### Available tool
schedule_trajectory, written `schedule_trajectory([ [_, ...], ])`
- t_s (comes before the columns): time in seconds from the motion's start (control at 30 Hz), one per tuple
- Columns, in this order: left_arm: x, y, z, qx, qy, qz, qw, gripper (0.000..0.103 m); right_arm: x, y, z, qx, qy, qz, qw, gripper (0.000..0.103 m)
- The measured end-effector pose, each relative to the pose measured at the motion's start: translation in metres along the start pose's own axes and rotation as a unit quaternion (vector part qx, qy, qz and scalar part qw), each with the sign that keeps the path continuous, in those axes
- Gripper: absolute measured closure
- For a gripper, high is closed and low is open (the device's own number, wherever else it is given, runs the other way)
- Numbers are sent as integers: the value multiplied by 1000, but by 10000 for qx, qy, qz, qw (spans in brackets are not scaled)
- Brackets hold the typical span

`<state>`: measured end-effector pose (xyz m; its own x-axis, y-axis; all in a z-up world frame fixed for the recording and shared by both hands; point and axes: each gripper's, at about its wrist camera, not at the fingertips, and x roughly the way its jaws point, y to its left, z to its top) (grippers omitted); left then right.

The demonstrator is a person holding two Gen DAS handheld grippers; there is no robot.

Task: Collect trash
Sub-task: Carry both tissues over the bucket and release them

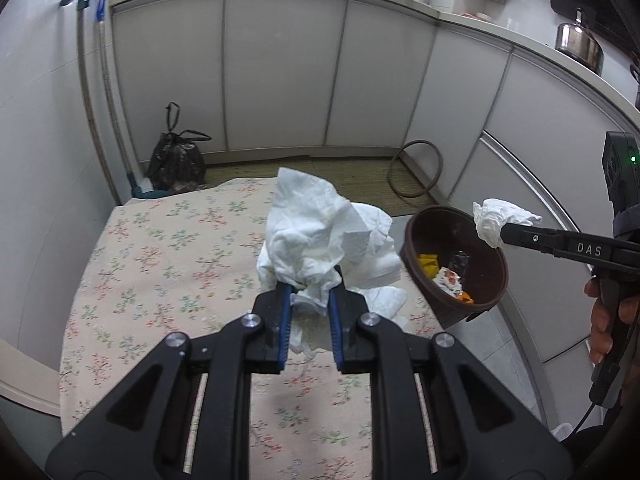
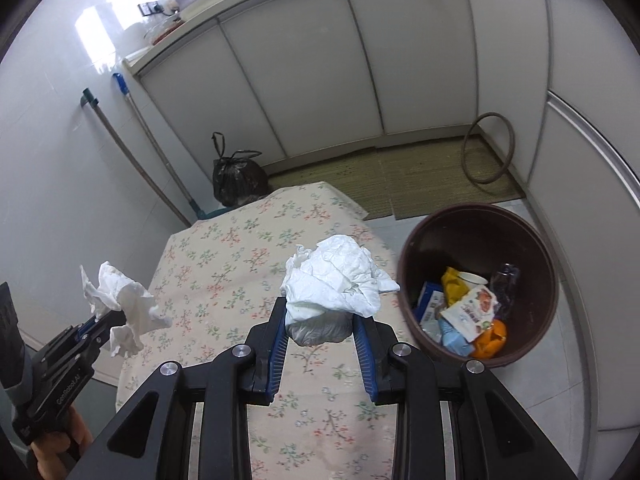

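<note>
My left gripper (image 1: pixel 310 286) is shut on a large crumpled white tissue (image 1: pixel 324 232) and holds it above the floral-cloth table (image 1: pixel 160 264). It also shows at the left of the right wrist view (image 2: pixel 108 314), with its tissue (image 2: pixel 120 300). My right gripper (image 2: pixel 320 312) is shut on a crumpled white tissue ball (image 2: pixel 336 280) above the table's right side (image 2: pixel 224 264). In the left wrist view the right gripper (image 1: pixel 500 236) holds its tissue (image 1: pixel 496 218) over the rim of the brown trash bin (image 1: pixel 416 252). The bin (image 2: pixel 536 280) holds wrappers, a cup and orange peel.
The bin stands on the floor right of the table. A tied black bag (image 1: pixel 176 160) and mop handles (image 1: pixel 100 92) stand at the far left wall. White cabinets (image 1: pixel 280 68) run along the back and right. A hoop (image 1: pixel 416 168) leans in the corner on a mat.
</note>
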<state>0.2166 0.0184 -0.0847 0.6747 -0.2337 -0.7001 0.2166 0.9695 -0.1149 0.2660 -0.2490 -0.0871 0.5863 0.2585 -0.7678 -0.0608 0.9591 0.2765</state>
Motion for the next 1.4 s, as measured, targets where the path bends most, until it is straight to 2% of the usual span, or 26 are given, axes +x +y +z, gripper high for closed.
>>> schedule_trajectory([
  [0.33,42,-73,19,335,85,-401,9986,85,-15,-77,-5,541,-66,-336,9979,71],
  [0.53,88,-124,24,725,324,-554,9953,85,-14,-127,-6,946,-68,-511,9942,71],
  [0.63,113,-141,25,733,424,-525,9950,85,-9,-147,-5,1070,-87,-560,9926,71],
  [0.93,177,-191,28,903,667,-609,9918,85,19,-195,-3,1475,-35,-709,9865,70],
  [1.23,206,-214,21,1062,782,-689,9889,83,44,-226,-9,1812,88,-965,9787,68],
  [1.3,210,-215,20,1049,905,-725,9877,74,44,-230,-12,1872,45,-992,9773,66],
  [1.37,209,-213,19,1032,941,-681,9879,54,42,-231,-13,1938,8,-1016,9758,55],
  [1.4,206,-212,19,1021,907,-668,9884,49,40,-232,-14,1972,-29,-1030,9749,51],
])
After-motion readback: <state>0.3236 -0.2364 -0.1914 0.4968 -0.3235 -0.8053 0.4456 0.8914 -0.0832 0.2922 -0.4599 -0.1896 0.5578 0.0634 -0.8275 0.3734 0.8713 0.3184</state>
